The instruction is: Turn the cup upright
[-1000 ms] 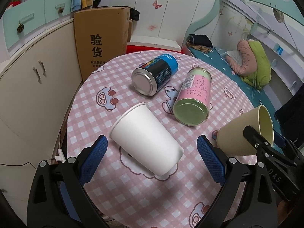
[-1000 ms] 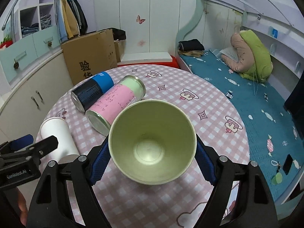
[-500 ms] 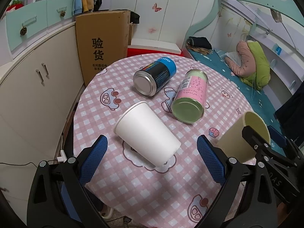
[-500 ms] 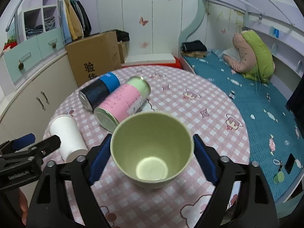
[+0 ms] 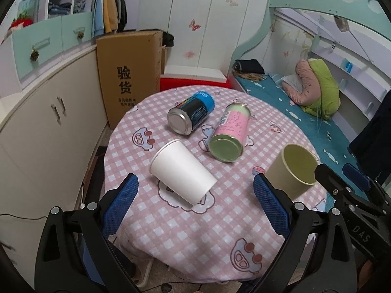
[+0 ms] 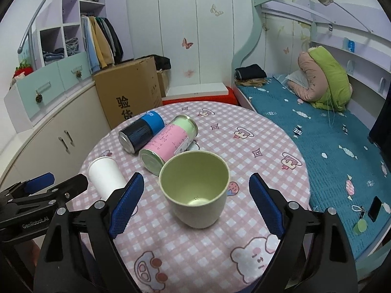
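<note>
- The green cup (image 6: 196, 188) stands upright on the pink checked tabletop (image 6: 256, 131), mouth up, between the 2 blue pads of the right tool (image 6: 196, 196); the pads are spread apart and touch neither side of it.
- In the left wrist view the green cup (image 5: 294, 171) sits near the tabletop's right edge (image 5: 288, 127).
- The white paper cup (image 5: 181, 172) lies on its side, in front of the left tool (image 5: 195, 206), whose pads are wide apart and hold nothing.
- Behind the cups, 2 cans lie on their sides close together: a pink can (image 5: 228, 133) and a black and blue can (image 5: 190, 113).
- A cardboard box (image 5: 128, 74) stands on the floor beyond the tabletop.
</note>
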A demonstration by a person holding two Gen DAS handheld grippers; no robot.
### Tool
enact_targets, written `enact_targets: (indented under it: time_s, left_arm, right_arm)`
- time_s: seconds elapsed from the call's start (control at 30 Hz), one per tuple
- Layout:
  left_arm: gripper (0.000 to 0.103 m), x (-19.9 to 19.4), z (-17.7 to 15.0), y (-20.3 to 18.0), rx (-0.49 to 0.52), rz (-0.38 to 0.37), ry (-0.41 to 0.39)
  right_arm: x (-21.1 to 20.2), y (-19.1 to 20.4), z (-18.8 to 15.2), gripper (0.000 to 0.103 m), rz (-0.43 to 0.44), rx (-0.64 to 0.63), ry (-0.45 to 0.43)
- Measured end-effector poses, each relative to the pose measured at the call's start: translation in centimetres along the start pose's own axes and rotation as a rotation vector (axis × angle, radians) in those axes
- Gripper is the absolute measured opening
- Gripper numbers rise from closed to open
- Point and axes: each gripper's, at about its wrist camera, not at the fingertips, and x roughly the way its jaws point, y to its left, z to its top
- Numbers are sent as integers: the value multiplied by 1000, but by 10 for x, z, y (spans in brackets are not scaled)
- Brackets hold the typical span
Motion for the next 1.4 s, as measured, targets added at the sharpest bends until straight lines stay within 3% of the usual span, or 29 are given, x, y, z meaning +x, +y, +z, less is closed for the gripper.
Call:
enact_targets:
  time_s: [0.47,0.57,0.77,0.97,1.4]
  left_arm:
    - [95,-72,-4,-27,81,13,-152]
    - [96,-87,-7,-31,95,24,-195]
    - [97,-119,-10,-33,87,28,-284]
    - [98,-144,-12,-38,102,38,-368]
    - [98,-158,-18,-43,109,40,-427]
  right_arm:
    - [-89,6,1,86,37,-17,-143]
    - [-108,10,0,96,47,-25,-185]
    - [-138,16,-2,96,44,-44,-250]
    - [-158,12,-5,96,53,-43,-300]
    - [-174,9,-10,96,56,-36,-342]
